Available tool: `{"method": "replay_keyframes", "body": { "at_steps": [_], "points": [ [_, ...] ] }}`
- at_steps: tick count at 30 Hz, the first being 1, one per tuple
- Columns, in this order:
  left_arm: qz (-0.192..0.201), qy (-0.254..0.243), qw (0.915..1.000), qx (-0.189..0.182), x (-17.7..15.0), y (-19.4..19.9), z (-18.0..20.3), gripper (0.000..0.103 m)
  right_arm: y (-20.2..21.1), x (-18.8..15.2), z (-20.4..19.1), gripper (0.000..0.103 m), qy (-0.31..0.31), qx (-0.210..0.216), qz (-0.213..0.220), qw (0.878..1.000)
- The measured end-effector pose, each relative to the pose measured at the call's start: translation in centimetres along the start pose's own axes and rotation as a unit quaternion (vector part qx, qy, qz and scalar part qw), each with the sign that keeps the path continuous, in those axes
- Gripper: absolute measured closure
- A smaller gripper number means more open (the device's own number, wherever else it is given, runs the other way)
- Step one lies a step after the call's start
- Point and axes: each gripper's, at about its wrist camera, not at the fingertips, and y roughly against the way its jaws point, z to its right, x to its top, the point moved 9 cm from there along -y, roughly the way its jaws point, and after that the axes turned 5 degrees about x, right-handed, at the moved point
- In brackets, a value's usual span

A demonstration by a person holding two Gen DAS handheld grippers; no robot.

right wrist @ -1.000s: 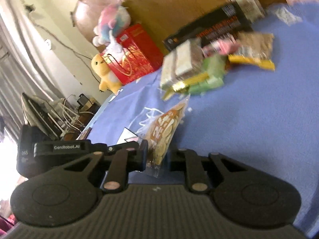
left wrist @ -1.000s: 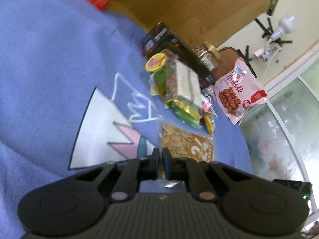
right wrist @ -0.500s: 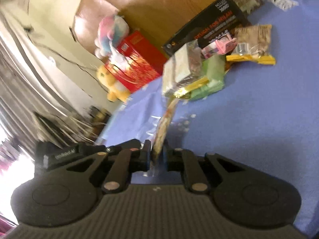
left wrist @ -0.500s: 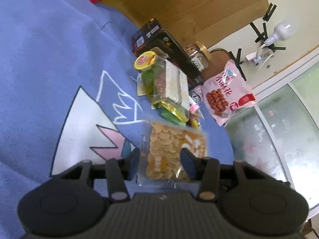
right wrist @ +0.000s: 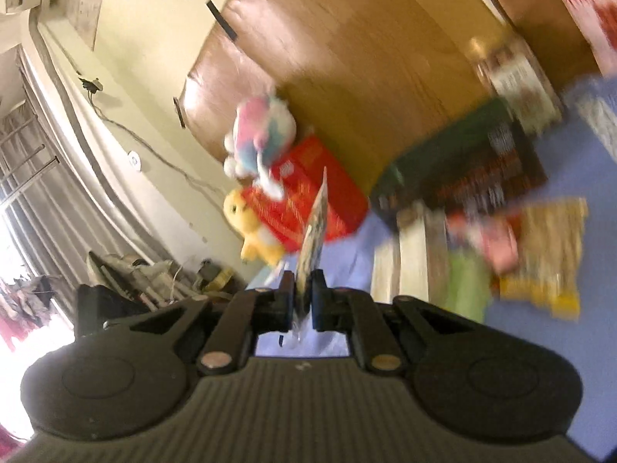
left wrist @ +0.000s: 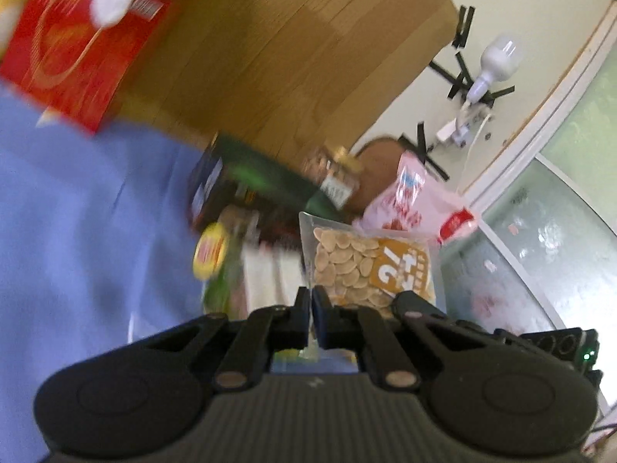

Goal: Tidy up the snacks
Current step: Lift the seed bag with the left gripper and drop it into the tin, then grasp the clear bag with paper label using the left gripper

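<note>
A clear bag of pale seeds with an orange label (left wrist: pixel 366 266) is lifted above the blue cloth. My right gripper (right wrist: pixel 302 295) is shut on its lower edge, and the bag shows edge-on there (right wrist: pixel 314 231). My left gripper (left wrist: pixel 311 301) is shut with nothing between its fingers, just left of the bag's lower corner. Behind lies a blurred pile of snacks (right wrist: pixel 462 254): a yellow-lidded cup (left wrist: pixel 210 252), green packs, a yellow-edged packet (right wrist: pixel 547 254), a dark box (left wrist: pixel 250 189), a jar (left wrist: pixel 339 181) and a pink bag (left wrist: pixel 416 208).
A blue cloth (left wrist: pixel 85 239) covers the surface. A red box (left wrist: pixel 73 50) with plush toys (right wrist: pixel 258 146) stands at the back against a wooden board (left wrist: pixel 289 50). A glass door (left wrist: pixel 540 231) is at the right, and cluttered cables (right wrist: pixel 146 270) are at the left.
The right gripper has lifted the seed bag off the cloth and toward the pile. The left gripper, open around the bag half a second ago, has shut beside it. Both views swung upward.
</note>
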Motion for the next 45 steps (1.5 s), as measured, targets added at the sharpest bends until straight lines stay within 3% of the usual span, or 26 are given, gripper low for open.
{"method": "replay_keyframes", "body": {
  "at_steps": [6,10,16,18,20,21,22,30,35,37,41,43,45],
  "points": [
    [0.024,-0.002,0.9997,0.011,6.9,-4.9,-0.4,0.099,-4.8,5.9,2.9,0.092,0.014,-0.021,0.016,1.0],
    [0.023,-0.006,0.9985,0.049,9.7,-9.1,-2.2,0.099,-8.5,8.1,6.5,0.092,0.013,-0.04,0.0,0.999],
    [-0.003,-0.034,0.9916,0.124,10.3,-14.9,-5.0,0.098,-12.8,8.2,11.4,0.088,0.013,-0.08,-0.041,0.996],
    [-0.002,-0.044,0.9902,0.132,10.2,-15.8,-5.4,0.097,-13.6,7.8,12.5,0.086,0.021,-0.103,-0.053,0.993],
    [0.008,-0.056,0.9884,0.141,10.3,-15.8,-5.3,0.09,-13.8,7.9,12.5,0.069,0.047,-0.123,-0.054,0.99],
    [0.01,-0.055,0.9891,0.137,10.3,-15.8,-5.1,0.086,-14.0,7.9,12.4,0.047,0.059,-0.132,-0.056,0.988],
    [0.013,-0.053,0.9898,0.131,10.3,-15.6,-4.9,0.079,-13.9,8.0,12.2,0.036,0.07,-0.139,-0.056,0.986],
    [0.049,-0.041,0.9901,0.125,10.1,-9.8,-3.9,0.075,-9.3,7.0,9.6,0.037,0.119,-0.155,-0.048,0.979],
    [0.008,-0.023,0.9937,0.11,5.0,-6.6,-3.8,0.074,-5.3,3.9,7.9,0.038,0.1,-0.127,-0.052,0.985],
    [-0.013,-0.016,0.9953,0.094,2.6,-6.0,-3.7,0.074,-4.1,2.0,7.7,0.044,0.097,-0.129,-0.058,0.985],
    [-0.067,0.001,0.9951,0.072,-1.1,-7.2,-3.1,0.074,-3.7,-1.5,7.9,0.047,0.083,-0.136,-0.085,0.984],
    [-0.067,-0.007,0.9947,0.077,-2.0,-7.4,-3.2,0.07,-4.2,-2.8,7.9,0.061,0.07,-0.139,-0.102,0.983],
    [-0.065,0.0,0.995,0.077,-2.2,-7.0,-3.1,0.071,-3.9,-3.1,7.2,0.063,0.071,-0.142,-0.102,0.982]
  ]
}}
